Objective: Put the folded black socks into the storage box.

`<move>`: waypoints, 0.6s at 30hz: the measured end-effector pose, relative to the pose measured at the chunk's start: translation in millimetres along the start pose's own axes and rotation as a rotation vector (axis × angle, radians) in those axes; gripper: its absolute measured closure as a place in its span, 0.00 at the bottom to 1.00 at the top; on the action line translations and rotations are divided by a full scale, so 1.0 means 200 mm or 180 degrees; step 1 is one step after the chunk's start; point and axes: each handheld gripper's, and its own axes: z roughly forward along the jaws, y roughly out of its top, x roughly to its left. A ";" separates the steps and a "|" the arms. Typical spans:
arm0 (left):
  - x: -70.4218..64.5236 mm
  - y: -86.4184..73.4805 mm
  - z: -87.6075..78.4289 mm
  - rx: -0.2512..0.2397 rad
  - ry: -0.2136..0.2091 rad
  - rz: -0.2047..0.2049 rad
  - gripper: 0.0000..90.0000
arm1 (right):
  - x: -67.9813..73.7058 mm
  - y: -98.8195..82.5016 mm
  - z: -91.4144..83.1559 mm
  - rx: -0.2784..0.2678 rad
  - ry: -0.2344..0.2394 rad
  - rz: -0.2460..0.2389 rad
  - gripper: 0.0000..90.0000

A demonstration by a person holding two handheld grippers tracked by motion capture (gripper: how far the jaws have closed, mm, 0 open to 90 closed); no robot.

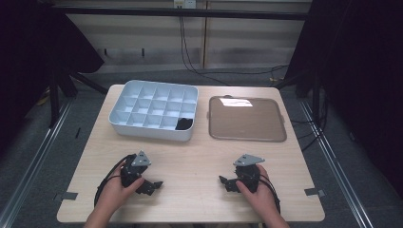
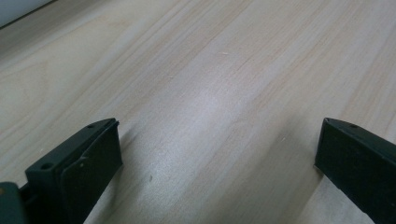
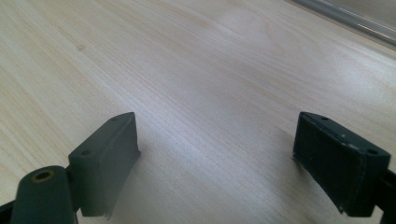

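Left gripper (image 1: 151, 184) and right gripper (image 1: 227, 184), each held in one hand low over the near part of the counter (image 1: 190, 156), tips turned toward each other. In the left gripper view the two black fingers (image 2: 88, 158) stand wide apart with bare wood between them; the right gripper view shows the same, fingers (image 3: 109, 154) spread and nothing held. Neither pair touches any object.

Farther out, well apart from both grippers, a white compartment tray (image 1: 154, 110) sits at the far left of the counter; a single small dark item (image 1: 184, 123) lies in its near row, second compartment from the right end. What the item is cannot be told. Just beside the tray, to the right, lies a flat brown lid-like panel (image 1: 247, 118) with a reflective surface.

Judged step: a rest pose with both hands empty, the dark item lying in the tray. The next move would likely call for a forward reach across the counter, either toward the tray or toward the panel, with the fingers kept spread until they bracket the target.
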 end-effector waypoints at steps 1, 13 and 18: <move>0.00 0.00 0.00 0.0000 0.0010 0.0011 0.00 | 0.00 0.00 0.00 0.0000 0.0000 0.0001 0.15; 0.00 -0.04 0.00 -0.0230 0.0010 0.0024 0.00 | 0.00 0.00 0.00 -0.0004 0.0000 -0.0007 0.15; 0.00 -0.04 0.00 -0.0226 0.0019 0.0031 0.00 | 0.00 0.00 0.00 -0.0001 0.0001 0.0001 0.15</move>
